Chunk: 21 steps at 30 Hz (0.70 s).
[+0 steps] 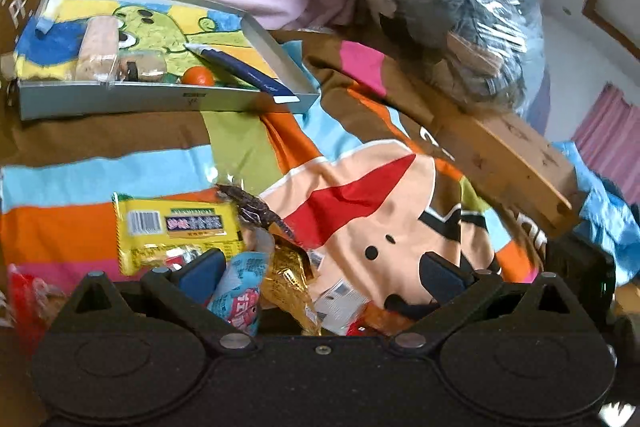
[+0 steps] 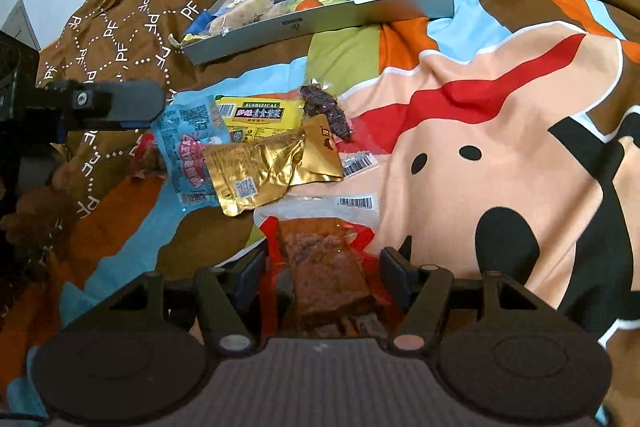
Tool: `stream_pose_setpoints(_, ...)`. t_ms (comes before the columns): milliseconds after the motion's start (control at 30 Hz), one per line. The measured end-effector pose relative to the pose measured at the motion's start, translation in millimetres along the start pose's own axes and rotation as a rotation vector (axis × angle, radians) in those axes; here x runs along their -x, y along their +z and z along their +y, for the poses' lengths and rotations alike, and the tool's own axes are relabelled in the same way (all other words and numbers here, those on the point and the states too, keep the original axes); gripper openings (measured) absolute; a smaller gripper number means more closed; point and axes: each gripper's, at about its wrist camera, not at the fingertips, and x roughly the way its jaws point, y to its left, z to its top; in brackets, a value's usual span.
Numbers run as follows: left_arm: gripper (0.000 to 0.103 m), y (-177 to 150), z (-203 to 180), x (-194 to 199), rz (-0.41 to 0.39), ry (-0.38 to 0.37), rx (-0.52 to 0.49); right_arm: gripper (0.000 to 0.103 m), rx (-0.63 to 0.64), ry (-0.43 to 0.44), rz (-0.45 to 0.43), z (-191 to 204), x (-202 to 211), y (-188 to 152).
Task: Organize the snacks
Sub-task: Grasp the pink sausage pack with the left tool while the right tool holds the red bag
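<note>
Between claw fingers, reddish-brown snack (image 2: 328,267) (clear-wrapped)

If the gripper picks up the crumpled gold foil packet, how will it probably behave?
The crumpled gold foil packet looks thin and creased, so it will probably flex and feel light. Its shiny surface may slip between the fingers. It overlaps the blue snack packet, which might shift too.

Open bedspread (image 2: 500,107) right of snack pile (image 2: 256,155); tray (image 2: 320,19) blocks far side, wooden board (image 1: 508,155) far right.
</note>
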Motion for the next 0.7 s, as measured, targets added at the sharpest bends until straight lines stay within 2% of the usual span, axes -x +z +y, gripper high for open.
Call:
stream_pose_setpoints(67, 0.100, -3, -3, -2, -0.004, -0.009, 0.019, 0.067, -0.007, 0.001, -0.009, 1, 2, -2)
stream_pose_setpoints(133, 0.097, -10, -6, -6, 0.026, -0.042, 0.033, 0.067, -0.015, 0.005, -0.018, 0, 3, -5)
stream_pose_setpoints(200, 0.095, -18, -10, -9, 0.055, -0.043, 0.014, 0.068, -0.025, 0.009, -0.027, -2, 4, -7)
stream_pose_setpoints(400, 0.093, -37, -4, -10, 0.061, 0.063, 0.018, 0.068, -0.011, 0.002, -0.047, 0, 5, -14)
stream_pose_setpoints(467, 0.093, -44, -4, -6, 0.065, 0.071, 0.012, 0.068, -0.001, -0.006, -0.054, 2, 5, -16)
stream_pose_setpoints(600, 0.097, -50, -12, -9, 0.117, 0.120, -0.055, 0.068, 0.005, -0.023, -0.065, 6, 5, -19)
stream_pose_setpoints(700, 0.099, -50, -12, -17, 0.170, 0.169, -0.060, 0.068, 0.016, -0.039, -0.074, 9, 5, -21)
